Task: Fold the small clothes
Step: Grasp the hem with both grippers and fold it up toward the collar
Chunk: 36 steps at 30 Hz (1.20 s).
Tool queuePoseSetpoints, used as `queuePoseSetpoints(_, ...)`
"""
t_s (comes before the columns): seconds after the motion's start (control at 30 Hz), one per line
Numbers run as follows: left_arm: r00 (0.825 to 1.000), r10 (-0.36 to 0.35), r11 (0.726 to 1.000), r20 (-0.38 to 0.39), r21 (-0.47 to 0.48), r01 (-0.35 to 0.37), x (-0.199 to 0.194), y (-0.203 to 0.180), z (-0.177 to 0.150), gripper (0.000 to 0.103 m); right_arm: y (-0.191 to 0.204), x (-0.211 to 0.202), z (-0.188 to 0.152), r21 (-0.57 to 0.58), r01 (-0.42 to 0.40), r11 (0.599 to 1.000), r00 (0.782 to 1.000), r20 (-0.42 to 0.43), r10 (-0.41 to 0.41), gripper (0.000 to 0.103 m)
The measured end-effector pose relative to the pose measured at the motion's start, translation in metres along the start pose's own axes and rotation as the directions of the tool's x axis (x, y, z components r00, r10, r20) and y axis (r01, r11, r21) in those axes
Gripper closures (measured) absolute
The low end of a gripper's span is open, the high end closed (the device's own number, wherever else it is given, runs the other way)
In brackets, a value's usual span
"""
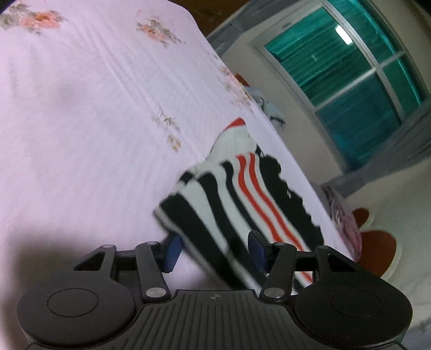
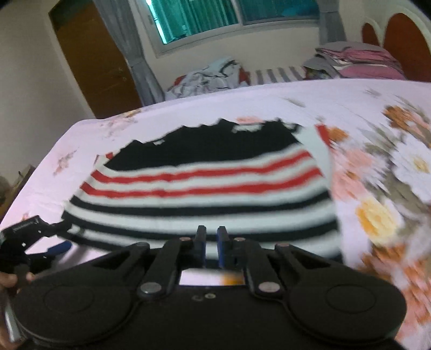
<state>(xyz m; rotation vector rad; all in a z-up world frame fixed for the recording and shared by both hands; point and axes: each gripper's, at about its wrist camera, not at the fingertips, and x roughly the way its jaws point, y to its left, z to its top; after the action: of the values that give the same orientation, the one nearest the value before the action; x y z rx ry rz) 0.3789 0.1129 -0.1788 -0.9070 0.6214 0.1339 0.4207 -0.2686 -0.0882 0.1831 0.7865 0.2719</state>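
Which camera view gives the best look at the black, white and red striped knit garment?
The right wrist view: the black, white and red striped knit garment lies spread across the floral bedsheet, nearly whole. The left wrist view shows only a slanted, blurred part.

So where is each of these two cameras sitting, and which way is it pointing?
Left wrist: sits on the left gripper, tilted, looking along its fingers at the striped garment on the floral bedsheet, window beyond.
Right wrist: sits on the right gripper, facing across the garment toward the window; the left gripper and a hand show at its left.
Shared: garment, bedsheet, window.
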Motion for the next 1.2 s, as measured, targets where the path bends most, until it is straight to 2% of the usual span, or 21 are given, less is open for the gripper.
queuePoseSetpoints(0.3,0.998,-0.056,0.994,0.021,-0.096,0.057,0.031,0.003,0.022,0.049,0.039,0.082,0.037,-0.007,0.000,1.000,0.999,-0.042,0.000,0.094)
queuePoseSetpoints(0.37,0.999,-0.041,0.996,0.013,-0.078,0.042,0.034,0.000,0.025,0.065,0.042,0.092,0.036,-0.017,0.005,1.000,0.999,-0.047,-0.005,0.094)
queuePoseSetpoints(0.4,1.000,-0.018,0.997,-0.001,-0.078,0.018,0.036,0.000,0.028,0.084,0.042,0.096,0.035,-0.019,0.001,1.000,0.998,-0.059,-0.002,0.094)
queuePoseSetpoints(0.43,1.000,-0.028,0.993,-0.009,-0.118,0.027,0.032,0.006,0.030,0.085,0.042,0.102,0.032,-0.029,0.014,0.999,0.996,-0.085,-0.017,0.096)
queuePoseSetpoints(0.47,0.998,-0.057,0.987,0.016,-0.150,0.059,0.025,0.004,0.031,0.085,0.043,0.106,0.028,-0.051,0.033,0.998,0.995,-0.094,-0.038,0.099)
queuePoseSetpoints(0.53,0.996,-0.075,0.991,0.041,-0.108,0.079,0.018,-0.008,0.031,0.085,0.042,0.106,0.025,-0.066,0.035,0.997,0.996,-0.080,-0.041,0.101)
queuePoseSetpoints(0.57,0.997,-0.063,0.993,0.035,-0.094,0.066,0.019,-0.010,0.031,0.085,0.041,0.105,0.026,-0.067,0.035,0.997,0.996,-0.083,-0.040,0.101)
queuePoseSetpoints(0.63,1.000,0.018,0.998,-0.015,-0.065,-0.019,0.032,-0.006,0.032,0.085,0.042,0.106,0.026,-0.087,0.037,0.996,0.995,-0.086,-0.044,0.102)
queuePoseSetpoints(0.7,1.000,0.001,0.995,-0.015,-0.102,-0.003,0.033,-0.002,0.033,0.085,0.043,0.108,0.027,-0.094,0.034,0.995,0.995,-0.092,-0.043,0.102)
queuePoseSetpoints(0.77,1.000,0.008,0.999,0.005,-0.045,-0.008,0.026,-0.017,0.032,0.085,0.041,0.108,0.028,-0.096,0.025,0.995,0.995,-0.094,-0.034,0.102)
queuePoseSetpoints(0.9,0.997,-0.041,0.996,0.064,0.079,0.035,0.005,-0.061,0.030,0.085,0.034,0.109,0.030,-0.091,-0.019,0.996,0.995,-0.101,0.010,0.102)
queuePoseSetpoints(1.0,0.995,-0.063,0.982,0.082,0.184,0.047,-0.008,-0.110,0.019,0.085,0.011,0.099,0.035,0.013,-0.087,0.996,0.992,-0.087,0.088,0.101)
queuePoseSetpoints(1.03,0.994,-0.080,0.973,0.077,0.224,0.061,-0.010,-0.129,0.013,0.085,0.001,0.090,0.037,0.056,-0.093,0.994,0.994,-0.055,0.096,0.094)
queuePoseSetpoints(1.13,0.993,-0.112,0.928,0.034,0.360,0.093,-0.017,-0.187,-0.013,0.086,-0.041,0.051,0.040,0.161,-0.110,0.981,0.993,0.054,0.103,0.092)
queuePoseSetpoints(1.2,0.994,-0.112,0.880,-0.003,0.465,0.100,-0.013,-0.229,-0.039,0.086,-0.072,0.025,0.042,0.204,-0.115,0.972,0.990,0.106,0.095,0.092)
